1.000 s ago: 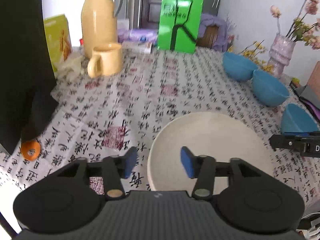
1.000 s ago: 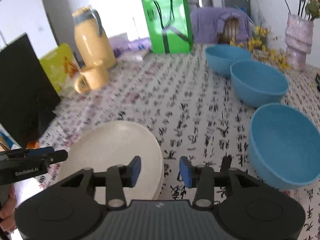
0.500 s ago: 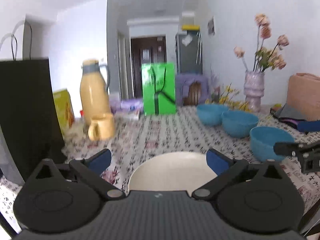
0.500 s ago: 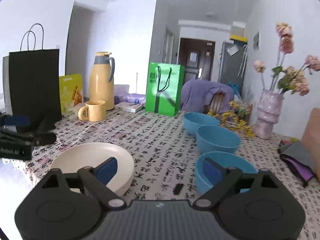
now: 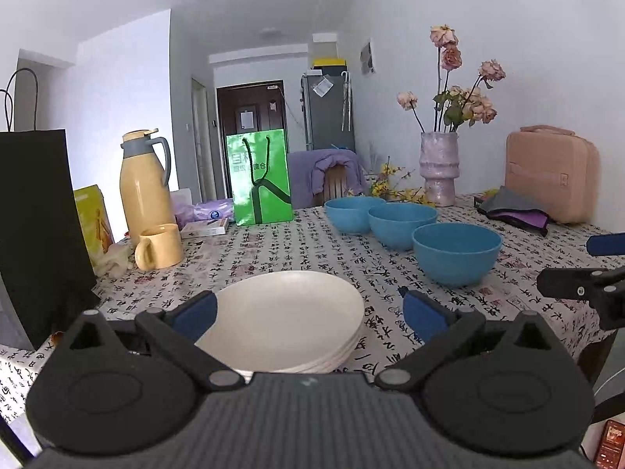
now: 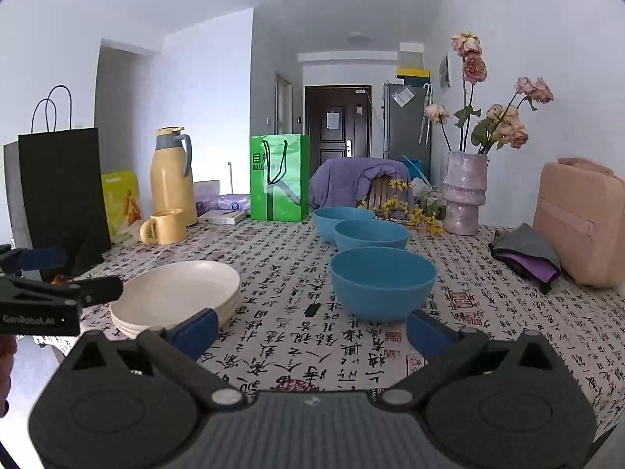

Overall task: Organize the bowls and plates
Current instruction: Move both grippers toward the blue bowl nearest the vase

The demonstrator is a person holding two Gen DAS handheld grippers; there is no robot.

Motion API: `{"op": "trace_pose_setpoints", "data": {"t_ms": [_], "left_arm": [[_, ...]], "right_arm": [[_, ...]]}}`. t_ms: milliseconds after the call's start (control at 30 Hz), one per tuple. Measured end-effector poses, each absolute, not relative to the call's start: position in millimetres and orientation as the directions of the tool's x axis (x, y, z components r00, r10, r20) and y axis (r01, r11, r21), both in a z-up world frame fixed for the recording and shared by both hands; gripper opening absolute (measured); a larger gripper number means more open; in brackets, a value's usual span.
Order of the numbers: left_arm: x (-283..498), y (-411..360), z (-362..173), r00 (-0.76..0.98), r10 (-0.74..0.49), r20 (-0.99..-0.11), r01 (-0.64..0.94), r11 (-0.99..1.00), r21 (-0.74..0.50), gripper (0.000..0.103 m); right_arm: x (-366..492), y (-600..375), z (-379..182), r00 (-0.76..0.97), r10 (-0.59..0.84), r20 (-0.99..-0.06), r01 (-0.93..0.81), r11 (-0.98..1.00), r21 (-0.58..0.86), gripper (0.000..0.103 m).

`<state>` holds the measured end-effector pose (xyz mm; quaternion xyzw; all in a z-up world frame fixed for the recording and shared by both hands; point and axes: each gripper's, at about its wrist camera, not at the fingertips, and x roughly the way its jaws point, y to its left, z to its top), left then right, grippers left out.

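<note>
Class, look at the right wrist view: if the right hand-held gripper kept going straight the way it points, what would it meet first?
Probably the nearest blue bowl. It sits ahead of the right hand-held gripper, whose jaws are opening with nothing between them; depth is hard to judge.

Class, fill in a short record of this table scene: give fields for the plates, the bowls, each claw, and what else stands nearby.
plates: white stack at the table's near edge
bowls: three blue bowls, separate, in a row running away from the cameras
left claw: open, nothing held
right claw: opening, nothing between the jaws
nearby: yellow mug, yellow flask, green bag, flower vase
</note>
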<state>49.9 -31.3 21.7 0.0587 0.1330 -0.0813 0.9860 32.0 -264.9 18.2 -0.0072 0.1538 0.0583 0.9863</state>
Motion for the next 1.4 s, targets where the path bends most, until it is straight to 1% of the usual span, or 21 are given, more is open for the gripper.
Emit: {"op": "trace_pose_setpoints", "data": {"t_ms": [133, 433, 833, 1133, 1333, 1400], "left_arm": [[50.7, -28.5, 22.5, 0.954, -0.138, -0.266, 0.164, 0.983, 0.078, 0.103], [60.7, -29.6, 18.8, 0.952, -0.127, -0.278, 0.153, 0.986, 0.074, 0.103], [110.4, -38.1, 28.1, 0.939, -0.134, -0.316, 0.156, 0.987, 0.046, 0.103], [174.7, -53.2, 51.2, 0.93, -0.162, -0.331, 0.178, 0.984, 0.019, 0.103], [247.0, -61.3, 77.2, 0.897, -0.227, -0.381, 0.228, 0.973, -0.042, 0.103], [278.8, -62.4, 87.0, 0.872, -0.26, -0.415, 0.252, 0.965, -0.075, 0.103]], "right_arm": [[32.4, -264.9, 19.0, 0.949, 0.116, -0.292, -0.117, 0.993, 0.012, 0.103], [40.4, -265.9, 10.9, 0.943, 0.117, -0.312, -0.115, 0.993, 0.025, 0.103], [87.2, -282.8, 14.5, 0.939, 0.1, -0.33, -0.096, 0.995, 0.029, 0.103], [152.3, -296.0, 43.3, 0.944, 0.116, -0.309, -0.124, 0.992, -0.008, 0.103], [221.4, -304.1, 78.5, 0.932, 0.155, -0.327, -0.184, 0.981, -0.06, 0.103], [250.2, -306.6, 90.2, 0.921, 0.176, -0.347, -0.21, 0.976, -0.064, 0.103]]}}
